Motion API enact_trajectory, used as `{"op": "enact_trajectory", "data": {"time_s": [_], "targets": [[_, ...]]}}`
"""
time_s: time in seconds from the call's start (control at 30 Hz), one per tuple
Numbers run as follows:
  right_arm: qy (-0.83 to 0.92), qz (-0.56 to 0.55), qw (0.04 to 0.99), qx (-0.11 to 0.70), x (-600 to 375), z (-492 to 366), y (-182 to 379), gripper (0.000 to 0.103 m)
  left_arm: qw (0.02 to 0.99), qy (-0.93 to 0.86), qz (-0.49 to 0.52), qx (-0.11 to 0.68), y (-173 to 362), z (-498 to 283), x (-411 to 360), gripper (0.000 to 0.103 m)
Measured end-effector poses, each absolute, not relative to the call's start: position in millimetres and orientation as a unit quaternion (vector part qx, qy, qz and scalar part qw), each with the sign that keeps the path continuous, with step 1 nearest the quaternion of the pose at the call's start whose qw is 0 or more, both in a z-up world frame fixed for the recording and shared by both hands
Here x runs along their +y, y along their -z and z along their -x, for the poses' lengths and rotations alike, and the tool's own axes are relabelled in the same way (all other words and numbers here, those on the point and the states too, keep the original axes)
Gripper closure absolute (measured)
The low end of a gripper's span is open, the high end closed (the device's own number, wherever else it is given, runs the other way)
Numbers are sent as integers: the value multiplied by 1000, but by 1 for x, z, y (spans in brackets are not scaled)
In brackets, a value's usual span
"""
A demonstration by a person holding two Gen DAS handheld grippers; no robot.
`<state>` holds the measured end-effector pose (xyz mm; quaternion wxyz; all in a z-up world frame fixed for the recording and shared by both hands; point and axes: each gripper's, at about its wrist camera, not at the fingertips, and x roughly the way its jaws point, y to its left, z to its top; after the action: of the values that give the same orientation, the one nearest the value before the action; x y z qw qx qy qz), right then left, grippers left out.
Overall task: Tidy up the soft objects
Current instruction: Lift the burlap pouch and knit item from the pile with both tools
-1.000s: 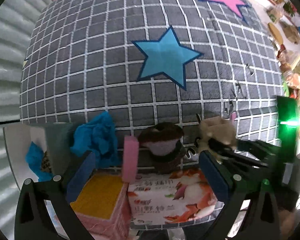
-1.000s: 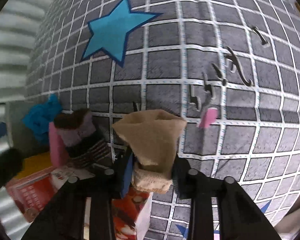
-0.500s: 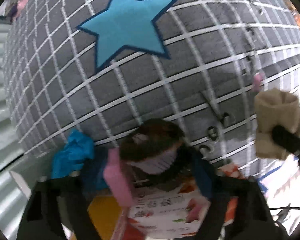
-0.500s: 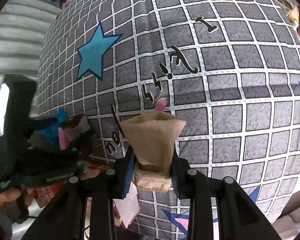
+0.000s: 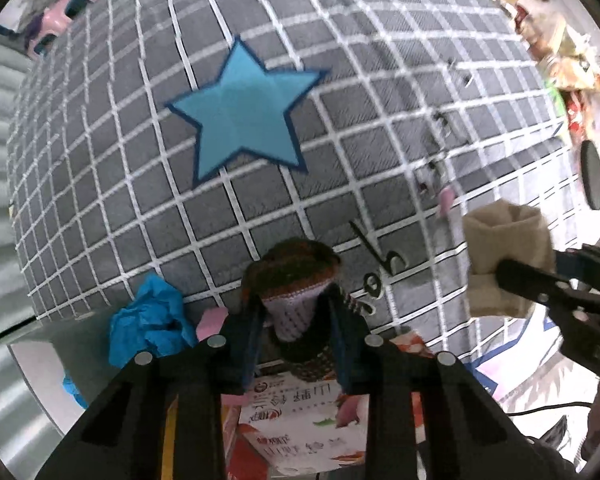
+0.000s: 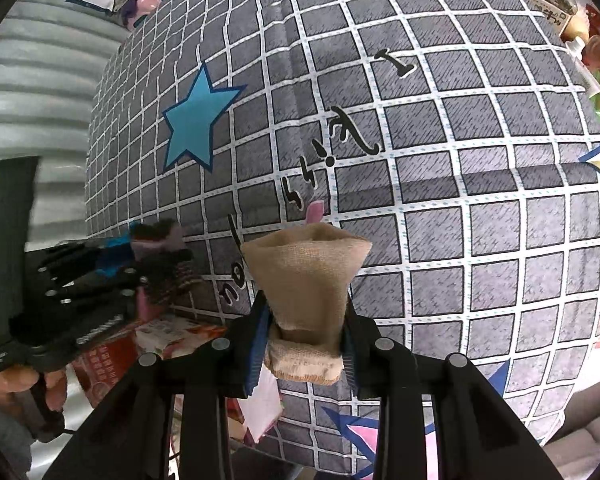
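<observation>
Socks are light, soft and compressible; grip mid-roll. Left tool (image 5: pixel 296 312) clamps the dark striped sock roll (image 5: pixel 296 276) below the blue star (image 5: pixel 242 114); right tool (image 6: pixel 306 340) clamps the beige sock roll (image 6: pixel 308 276), right of that star.

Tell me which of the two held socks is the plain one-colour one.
The beige sock in the right gripper. The one in the left gripper is a dark brown sock with a pale lilac band.

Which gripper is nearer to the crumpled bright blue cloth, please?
Left. The left gripper, shut on the dark striped sock, sits just beside the blue cloth; the right gripper holds the beige sock farther away.
</observation>
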<state>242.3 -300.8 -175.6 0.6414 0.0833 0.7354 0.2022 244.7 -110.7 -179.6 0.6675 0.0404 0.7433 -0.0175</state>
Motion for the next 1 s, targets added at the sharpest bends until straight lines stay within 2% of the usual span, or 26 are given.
{"op": "enact_trajectory", "data": {"time_s": [0.37,1.0], "targets": [[-187,-78,651,732,-306,-235,164,69,714,27,-29,699,123,-220,-119,70],[-158,-56,657,735,-303,-193,154,69,735,69,-49,672,101,-145,-134,70]]}}
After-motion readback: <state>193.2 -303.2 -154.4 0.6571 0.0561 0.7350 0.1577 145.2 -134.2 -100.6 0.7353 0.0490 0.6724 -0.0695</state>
